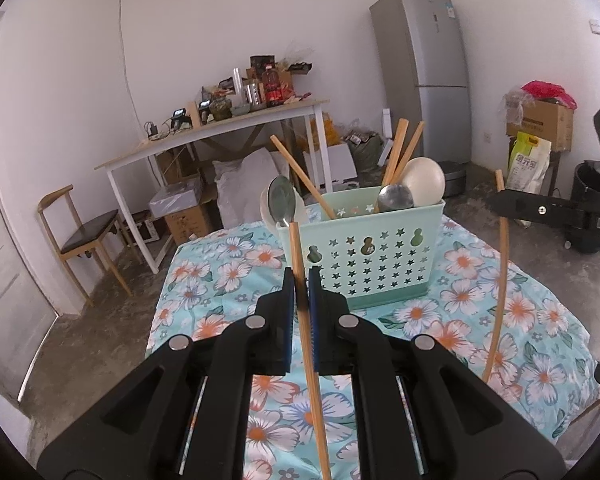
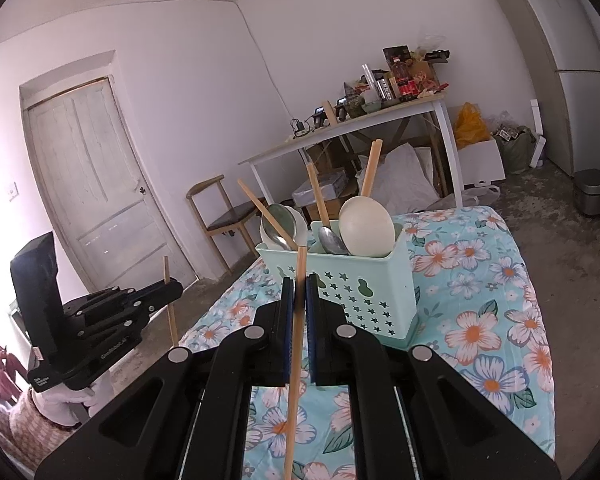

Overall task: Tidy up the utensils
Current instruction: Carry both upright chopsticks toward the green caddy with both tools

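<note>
A mint green utensil basket (image 1: 380, 256) (image 2: 360, 284) with star holes stands on the floral tablecloth. It holds several wooden chopsticks (image 1: 396, 148), metal spoons (image 1: 396, 198) and a white ladle (image 1: 424, 182). My left gripper (image 1: 301, 276) is shut on one upright chopstick (image 1: 314, 392) just in front of the basket's left end. My right gripper (image 2: 299, 284) is shut on another chopstick (image 2: 294, 380), also close before the basket. Each gripper shows in the other's view: the right gripper (image 1: 504, 202) at the right edge, the left gripper (image 2: 174, 290) at the left, held by a gloved hand (image 2: 68, 400).
The tablecloth (image 1: 460, 320) covers a small table with its edges close by. Behind stand a wooden chair (image 1: 84, 236), a cluttered white desk (image 1: 220, 128), a grey fridge (image 1: 424, 72), cardboard boxes (image 1: 544, 120) and a white door (image 2: 96, 184).
</note>
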Demonstrator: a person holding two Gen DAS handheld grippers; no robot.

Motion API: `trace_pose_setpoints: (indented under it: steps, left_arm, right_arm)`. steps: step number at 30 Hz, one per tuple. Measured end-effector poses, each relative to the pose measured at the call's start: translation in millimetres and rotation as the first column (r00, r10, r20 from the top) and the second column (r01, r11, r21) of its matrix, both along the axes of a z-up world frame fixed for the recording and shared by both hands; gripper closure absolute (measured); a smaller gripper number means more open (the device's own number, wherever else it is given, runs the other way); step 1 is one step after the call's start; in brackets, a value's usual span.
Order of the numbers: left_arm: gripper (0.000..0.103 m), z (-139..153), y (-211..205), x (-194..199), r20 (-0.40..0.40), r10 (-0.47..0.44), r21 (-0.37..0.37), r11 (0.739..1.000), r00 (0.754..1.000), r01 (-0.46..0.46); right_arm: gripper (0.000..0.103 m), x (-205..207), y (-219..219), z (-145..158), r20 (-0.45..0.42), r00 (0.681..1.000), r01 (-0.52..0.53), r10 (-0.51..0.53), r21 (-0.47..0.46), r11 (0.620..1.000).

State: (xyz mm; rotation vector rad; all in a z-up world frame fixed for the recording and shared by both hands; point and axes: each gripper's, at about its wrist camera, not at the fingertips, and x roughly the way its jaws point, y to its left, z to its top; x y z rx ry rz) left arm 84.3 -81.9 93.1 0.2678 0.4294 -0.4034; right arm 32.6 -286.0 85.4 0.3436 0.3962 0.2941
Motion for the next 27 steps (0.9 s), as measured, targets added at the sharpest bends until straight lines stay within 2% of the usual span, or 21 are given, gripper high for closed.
trace_pose_setpoints:
  steps: [14,20,23,27]
  left_arm:
    - [0.097,1,4,14,-0.056,0.036,0.0,0.999,0.998,-0.036]
    - [0.097,2,4,15,-0.058,0.044,-0.004,0.999,0.997,-0.044]
    - [0.098,9,7,13,-0.034,0.051,-0.016,0.999,0.998,-0.052]
    - [0.098,36,22,14,-0.019,0.023,-0.124,0.992,1.0,-0.026]
  right_arm:
    - [0.097,-7,1,15,0.029,1.0,0.011,-0.01,-0.011,1.0]
    - [0.097,-12,2,26,0.058,0.998,0.007,-0.006,-0.014,1.0]
    - [0.097,-16,3,35,0.078,0.997,0.003,-0.002,-0.015,1.0]
    - [0.097,-22,2,52,0.123,0.992,0.01,-0.007,-0.02,1.0]
